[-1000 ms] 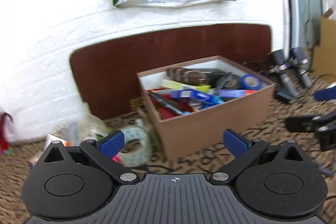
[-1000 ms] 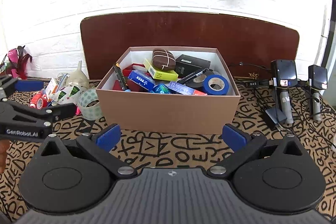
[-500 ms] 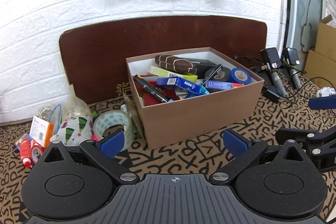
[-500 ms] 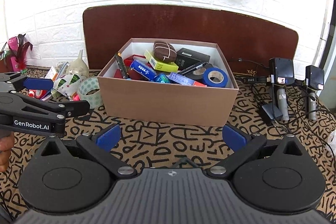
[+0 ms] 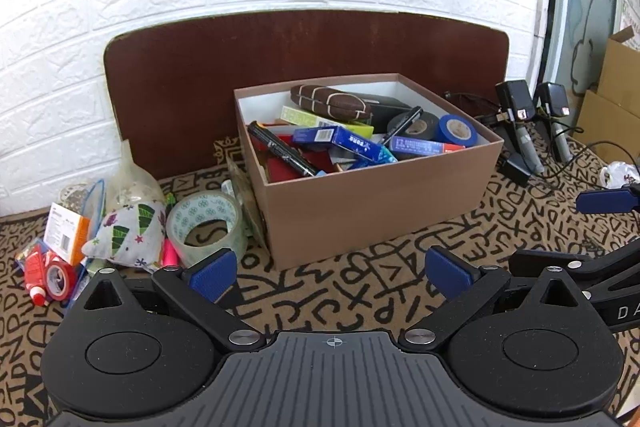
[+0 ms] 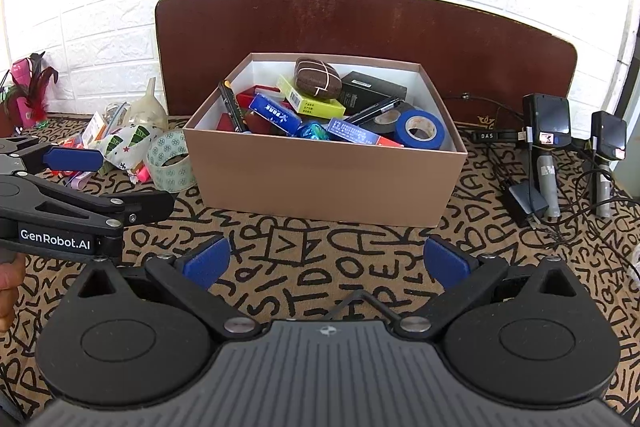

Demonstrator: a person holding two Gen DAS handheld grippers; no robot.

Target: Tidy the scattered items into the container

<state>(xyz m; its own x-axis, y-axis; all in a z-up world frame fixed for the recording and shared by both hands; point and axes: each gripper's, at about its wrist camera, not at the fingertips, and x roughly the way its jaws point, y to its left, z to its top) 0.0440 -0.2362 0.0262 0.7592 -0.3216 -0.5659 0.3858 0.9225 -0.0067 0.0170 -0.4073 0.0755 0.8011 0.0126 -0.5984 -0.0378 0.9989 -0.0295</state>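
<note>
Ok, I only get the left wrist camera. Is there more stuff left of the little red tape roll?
Observer: Yes. The right wrist camera shows a pink feathery thing standing far off to the left.
Operator: Does my left gripper have writing on it?
Observer: Yes, its side reads GenRobot.AI.
Operator: Anything under the right gripper?
Observer: A thin black bent thing lies just in front of its body.

A table (image 6: 360, 267) covered in tan cloth printed with black letters carries an open brown cardboard box (image 6: 328, 183). Left of the box lie a clear patterned tape roll (image 5: 206, 223), a white fabric pouch (image 5: 128, 233) and a red tape roll (image 5: 60, 277); right of the box, black chargers with cables (image 6: 544, 163).
</note>
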